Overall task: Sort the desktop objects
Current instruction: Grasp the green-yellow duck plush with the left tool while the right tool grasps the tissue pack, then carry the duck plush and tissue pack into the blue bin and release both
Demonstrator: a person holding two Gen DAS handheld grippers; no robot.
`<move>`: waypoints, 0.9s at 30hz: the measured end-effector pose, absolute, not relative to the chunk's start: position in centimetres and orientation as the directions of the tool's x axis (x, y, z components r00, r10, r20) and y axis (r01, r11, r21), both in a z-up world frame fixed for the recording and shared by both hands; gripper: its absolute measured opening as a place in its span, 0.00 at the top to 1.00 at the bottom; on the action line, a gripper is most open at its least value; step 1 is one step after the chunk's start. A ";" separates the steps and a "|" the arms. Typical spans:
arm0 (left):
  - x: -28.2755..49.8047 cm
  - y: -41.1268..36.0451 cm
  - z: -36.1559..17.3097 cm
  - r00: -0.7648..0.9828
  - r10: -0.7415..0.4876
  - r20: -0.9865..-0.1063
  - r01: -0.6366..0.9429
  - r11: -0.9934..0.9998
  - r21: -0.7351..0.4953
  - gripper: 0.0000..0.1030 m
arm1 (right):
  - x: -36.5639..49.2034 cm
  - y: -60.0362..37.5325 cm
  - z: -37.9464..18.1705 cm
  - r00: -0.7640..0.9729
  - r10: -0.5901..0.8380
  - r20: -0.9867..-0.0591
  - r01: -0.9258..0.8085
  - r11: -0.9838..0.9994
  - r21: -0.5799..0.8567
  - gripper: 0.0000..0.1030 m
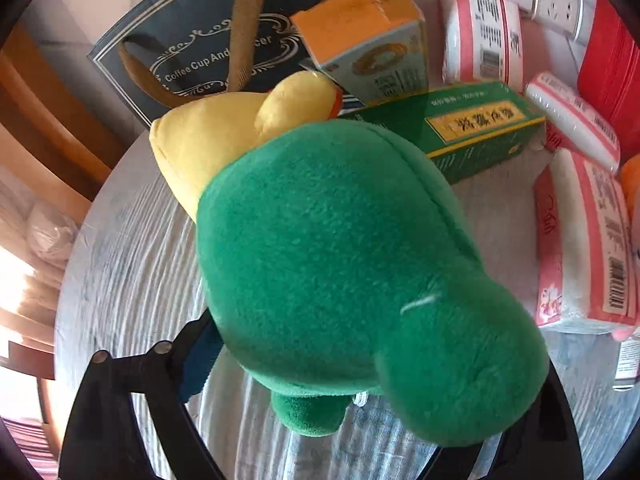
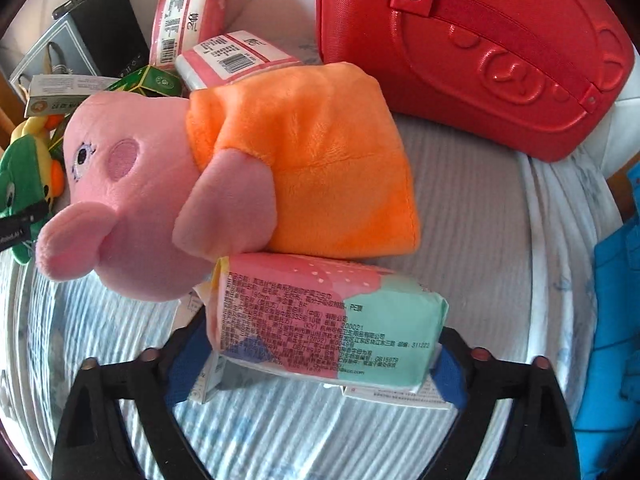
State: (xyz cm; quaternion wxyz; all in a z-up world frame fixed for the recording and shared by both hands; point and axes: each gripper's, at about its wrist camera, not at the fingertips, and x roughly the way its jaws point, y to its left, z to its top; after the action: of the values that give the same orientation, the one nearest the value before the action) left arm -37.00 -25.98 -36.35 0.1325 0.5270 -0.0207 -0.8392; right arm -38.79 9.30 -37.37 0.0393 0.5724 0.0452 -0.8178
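Observation:
A green plush toy [image 1: 340, 248] fills the space between the jaws of my left gripper [image 1: 360, 344]. The left blue pad [image 1: 200, 356] lies against its side, while the toy hides the right finger. A yellow duck toy [image 1: 224, 136] lies just behind it. My right gripper [image 2: 324, 332] is shut on a pink, mint and blue tissue pack [image 2: 332, 320], with a blue pad [image 2: 448, 380] at each end. A pink pig plush in an orange dress [image 2: 160, 184] rests against the pack's far side. The green toy [image 2: 16, 184] also shows at the far left of the right wrist view.
The round table wears a pale striped cloth [image 1: 132, 260]. On it lie a green box [image 1: 472, 128], an orange-topped box [image 1: 368, 28], pink tissue packs [image 1: 584, 240] and a dark gift bag [image 1: 192, 40]. A red case [image 2: 480, 60] stands at the back right. Something blue [image 2: 612, 280] is at the right edge.

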 end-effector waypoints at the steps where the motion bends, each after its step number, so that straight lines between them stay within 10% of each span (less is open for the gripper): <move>1: -36.4 -26.4 -36.0 -0.434 -0.222 -0.873 0.207 -0.968 0.144 0.28 | -38.7 9.4 -37.2 -0.345 -0.010 -0.939 0.112 -0.993 -0.030 0.23; 27: -13.8 -23.0 -28.8 -0.543 -0.106 -0.833 0.103 -0.993 0.059 0.39 | -23.3 9.5 -32.6 -0.341 -0.125 -0.932 0.181 -0.981 0.065 0.26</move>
State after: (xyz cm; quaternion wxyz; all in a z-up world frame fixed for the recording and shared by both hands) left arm -13.80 -22.97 -28.83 0.0596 0.4743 -0.0016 -0.8783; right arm -23.29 9.49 -32.56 0.0936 0.5665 0.0248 -0.8183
